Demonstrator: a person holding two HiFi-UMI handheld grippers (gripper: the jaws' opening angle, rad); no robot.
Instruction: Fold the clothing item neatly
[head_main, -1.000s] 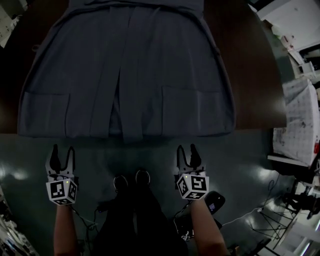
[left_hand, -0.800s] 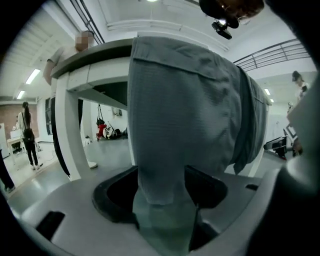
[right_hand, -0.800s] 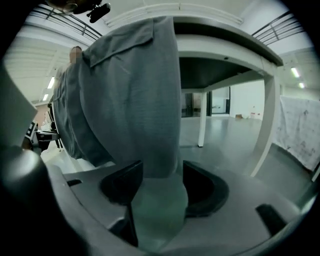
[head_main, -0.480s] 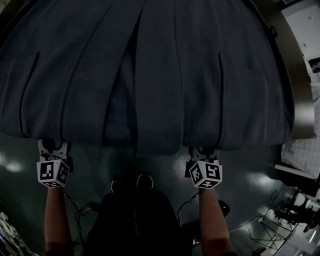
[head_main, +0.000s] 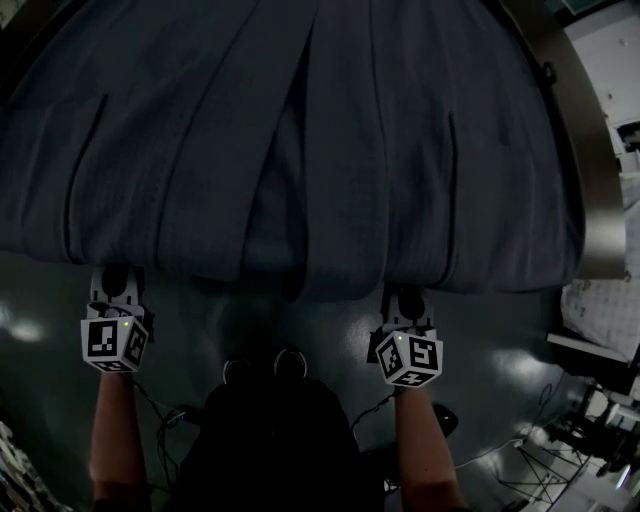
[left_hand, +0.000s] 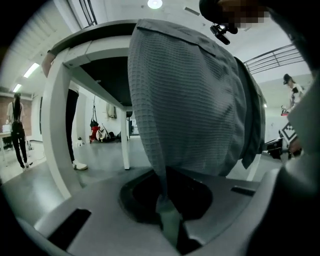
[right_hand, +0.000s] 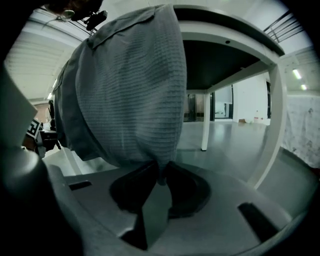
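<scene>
A grey-blue garment (head_main: 330, 150) lies spread on a dark table (head_main: 603, 230), its hem hanging over the near edge. My left gripper (head_main: 115, 278) meets the hem at the left and my right gripper (head_main: 402, 296) meets it right of centre, fingertips tucked under the cloth. In the left gripper view the left gripper (left_hand: 162, 194) has just been closing and pinches a fold of the garment (left_hand: 190, 100). The right gripper view shows the right gripper (right_hand: 160, 176) likewise just closed, with the bunched hem of the garment (right_hand: 135, 100) between its pads.
The person's shoes (head_main: 263, 365) stand on the dark floor below the hem, with cables beside them. White table legs (left_hand: 52, 125) (right_hand: 272, 125) rise beside the hanging cloth. White sheets (head_main: 605, 300) lie at the right. A person (left_hand: 17, 130) stands far off.
A second ago both grippers hung open below the hem; they have moved up to it and shut on the cloth. The garment now fills more of the head view.
</scene>
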